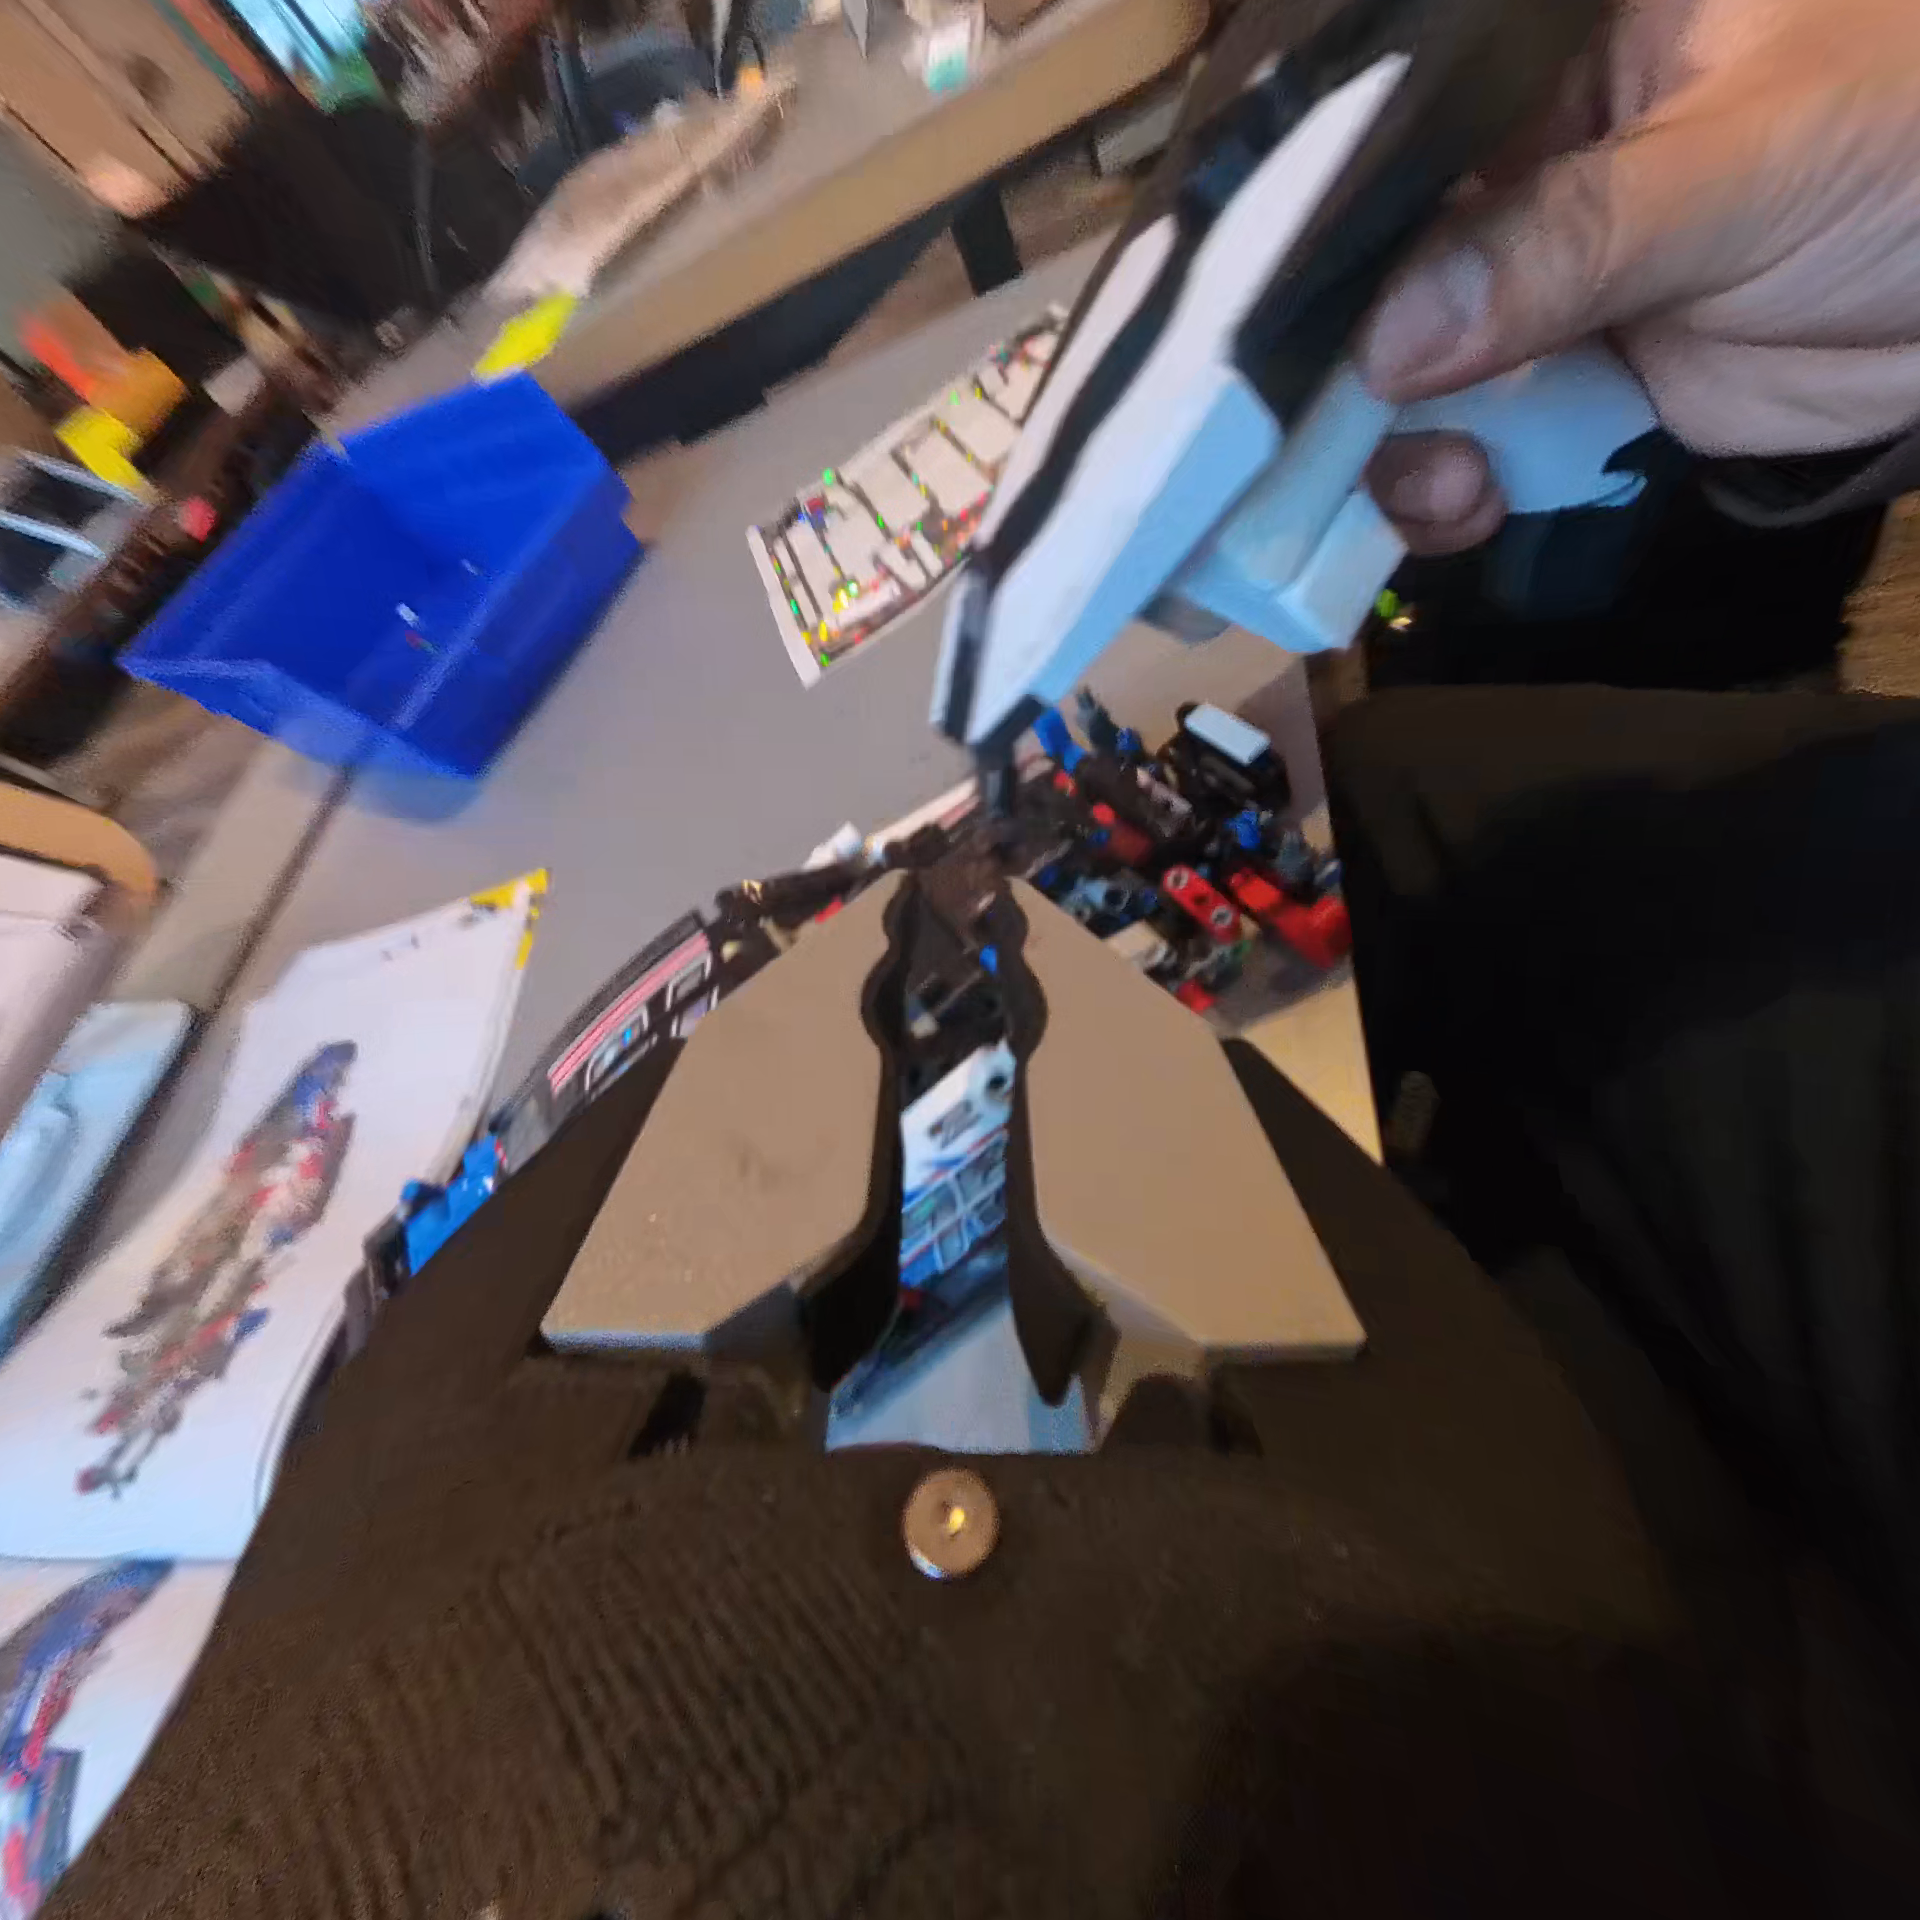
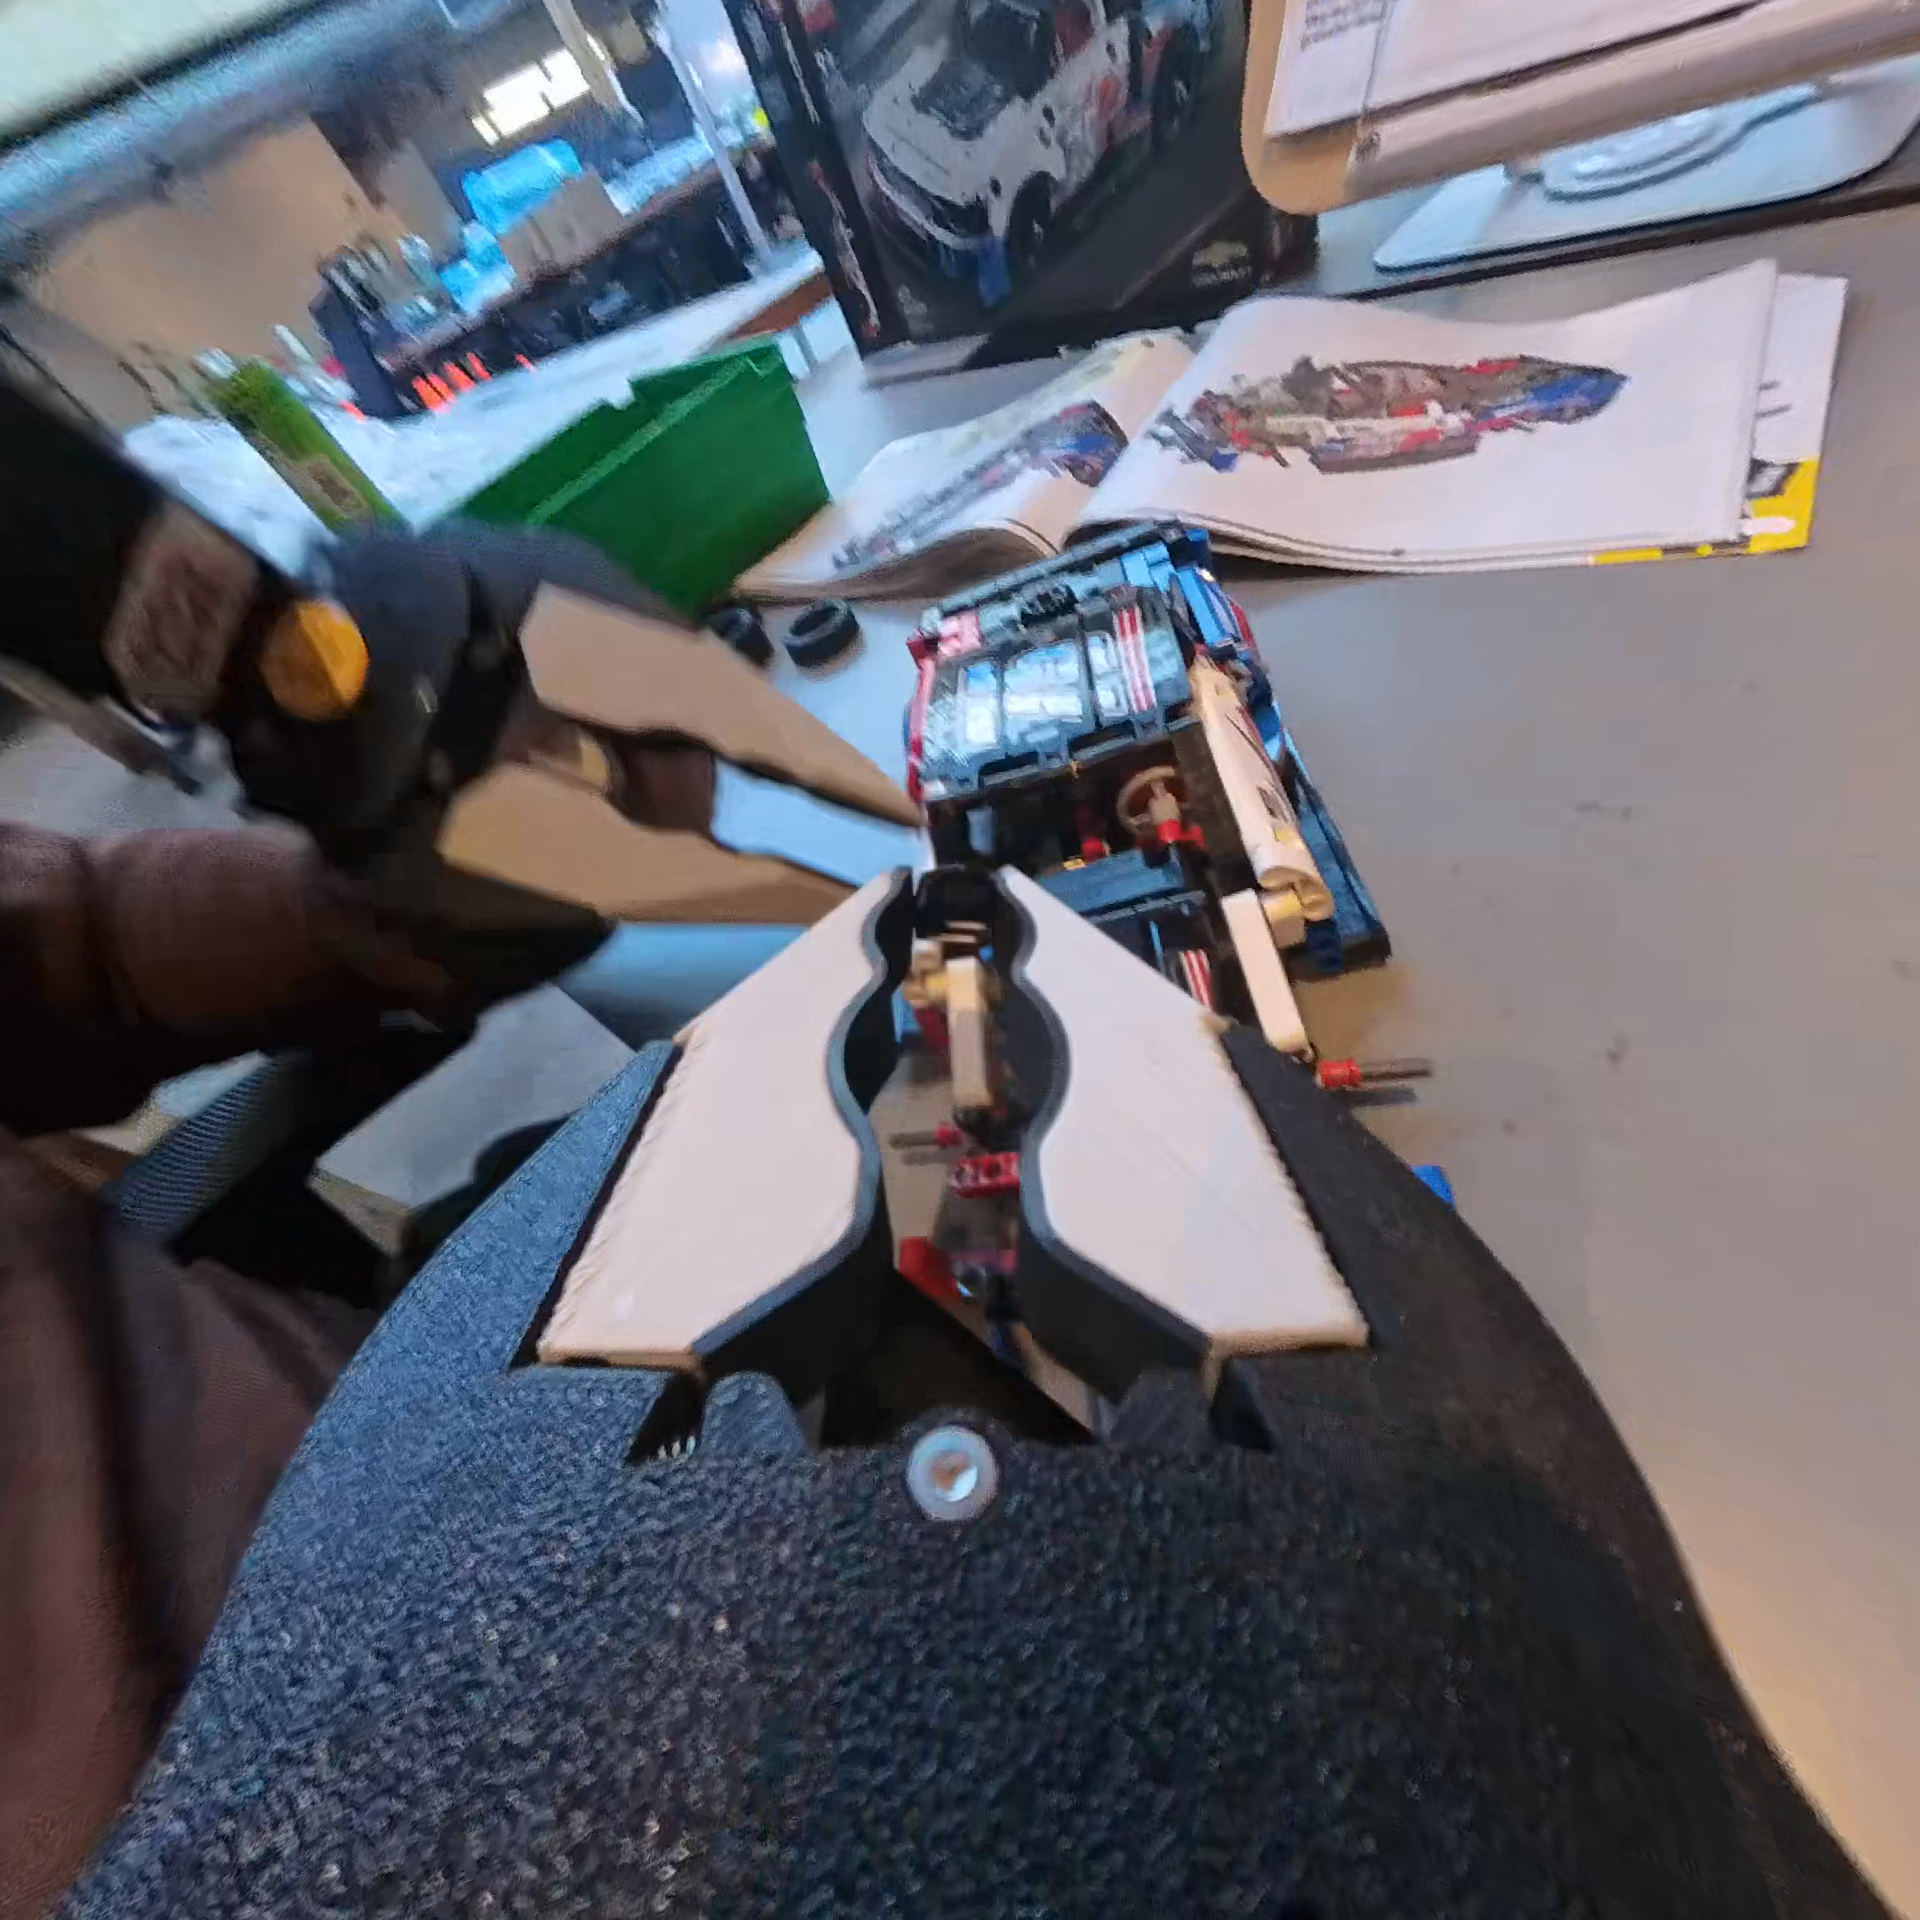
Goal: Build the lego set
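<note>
Right gripper (image 2: 956, 894): nearest in its own view; the tips pinch a small black piece at the near end of the lego car, and a white beam of the car shows in the gap between the fingers behind the tips.
Left gripper (image 1: 951, 894): tips drawn close together over dark parts of the model; whether they clamp a piece or only rest against it cannot be told through the blur. In the right wrist view it comes in from the left, its tips at the car's near left corner.
Lego car (image 2: 1101, 748): on the desk (image 2: 1610, 883), near its front edge, touched by both tools; blue, white, red and black, with a striped panel on top and open inner parts toward the grippers.
Loose parts (image 2: 1371, 1070): a red pin on a dark axle lies on the desk just right of the car.
Tyres (image 2: 821, 631): two small black ones just beyond the car's far left corner.
Instruction booklet (image 2: 1403, 436): open flat behind the car, toward the desk's back edge.
Green bin (image 2: 675, 488): left of the booklet, farther back.
Blue bin (image 1: 416, 592): far part of the desk in the left wrist view.
Sticker sheet (image 1: 883, 540): beyond the model, right of the blue bin.
Set box (image 2: 997, 156): upright at the back.
</note>
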The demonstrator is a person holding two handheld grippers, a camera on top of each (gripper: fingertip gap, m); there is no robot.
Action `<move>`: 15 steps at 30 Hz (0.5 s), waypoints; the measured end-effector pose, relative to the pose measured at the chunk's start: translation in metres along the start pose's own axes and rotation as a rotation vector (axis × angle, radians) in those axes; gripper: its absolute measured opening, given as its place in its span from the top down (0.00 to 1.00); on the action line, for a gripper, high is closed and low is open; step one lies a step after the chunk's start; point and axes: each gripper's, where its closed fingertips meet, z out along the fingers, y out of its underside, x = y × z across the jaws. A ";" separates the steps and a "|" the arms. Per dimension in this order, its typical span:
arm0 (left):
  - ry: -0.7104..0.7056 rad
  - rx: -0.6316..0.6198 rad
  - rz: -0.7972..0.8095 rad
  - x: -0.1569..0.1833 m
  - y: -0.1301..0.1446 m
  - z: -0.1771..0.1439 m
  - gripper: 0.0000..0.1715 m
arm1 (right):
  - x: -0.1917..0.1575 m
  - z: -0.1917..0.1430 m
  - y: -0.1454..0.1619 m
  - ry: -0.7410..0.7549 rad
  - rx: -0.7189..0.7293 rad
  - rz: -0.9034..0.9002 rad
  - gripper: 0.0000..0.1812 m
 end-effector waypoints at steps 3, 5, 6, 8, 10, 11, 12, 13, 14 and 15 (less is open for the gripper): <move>0.174 -0.023 -0.030 -0.004 0.005 -0.015 0.89 | 0.004 0.004 0.016 0.053 -0.067 -0.083 0.92; 0.316 -0.058 0.009 0.003 0.007 -0.019 0.88 | 0.006 0.009 0.023 0.083 -0.094 -0.142 0.92; 0.342 -0.092 0.033 0.002 0.009 -0.017 0.86 | 0.005 0.011 0.023 0.090 -0.097 -0.168 0.92; 0.380 -0.136 0.078 -0.002 0.012 -0.008 0.82 | 0.003 0.014 0.022 0.089 -0.093 -0.198 0.92; 0.458 -0.154 0.118 0.001 0.011 -0.002 0.79 | 0.002 0.016 0.020 0.086 -0.089 -0.216 0.92; 0.490 -0.169 0.145 0.001 0.012 0.000 0.78 | 0.002 0.017 0.020 0.090 -0.085 -0.228 0.92; 0.524 -0.186 0.174 0.000 0.014 0.001 0.75 | 0.002 0.017 0.021 0.092 -0.086 -0.237 0.92; 0.568 -0.204 0.205 0.001 0.015 0.001 0.75 | 0.002 0.018 0.023 0.089 -0.085 -0.244 0.92; 0.613 -0.212 0.239 0.002 0.015 0.000 0.74 | 0.001 0.019 0.023 0.084 -0.076 -0.256 0.92; 0.642 -0.209 0.272 0.001 0.014 0.001 0.70 | 0.000 0.019 0.023 0.082 -0.065 -0.272 0.92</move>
